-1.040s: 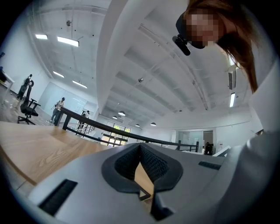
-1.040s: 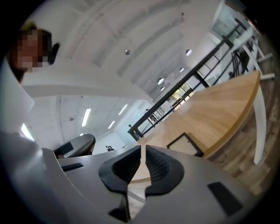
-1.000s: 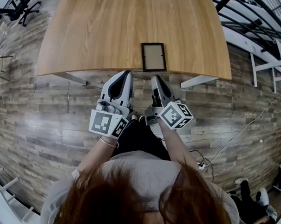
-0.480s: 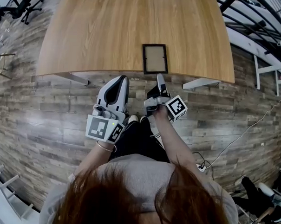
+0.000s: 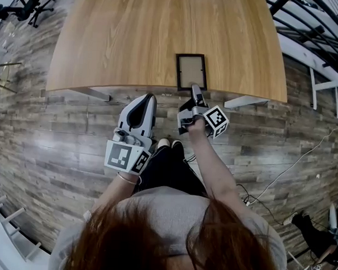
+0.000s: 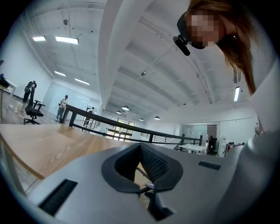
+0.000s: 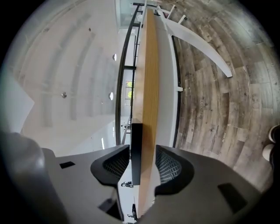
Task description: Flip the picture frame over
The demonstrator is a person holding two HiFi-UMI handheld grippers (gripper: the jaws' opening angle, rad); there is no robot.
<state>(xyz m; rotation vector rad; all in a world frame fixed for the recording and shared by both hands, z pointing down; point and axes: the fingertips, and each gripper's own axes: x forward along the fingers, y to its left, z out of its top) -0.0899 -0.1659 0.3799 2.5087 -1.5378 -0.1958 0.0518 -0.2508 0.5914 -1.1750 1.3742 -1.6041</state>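
A black picture frame [image 5: 191, 71] with a tan panel lies flat on the wooden table [image 5: 134, 40], close to its near edge. My right gripper [image 5: 195, 89] is rolled on its side at that edge, just below the frame. In the right gripper view its jaws stand open on either side of the frame's black edge [image 7: 136, 151] and the table's edge [image 7: 148, 131], with gaps on both sides. My left gripper [image 5: 149, 98] hangs in front of the table, left of the frame and apart from it. In the left gripper view its pads [image 6: 151, 162] meet at the tips, with nothing between them.
Plank floor runs under and around the table. White table supports [image 5: 240, 99] show under the near edge. An office chair [image 5: 26, 8] stands far left, railings and white desks [image 5: 328, 71] at right. A cable [image 5: 291, 159] trails on the floor by my right side.
My right gripper has rolled onto its side, dropped and moved forward to the table's near edge, and its jaws have opened around the frame's edge. The left gripper has hardly moved.
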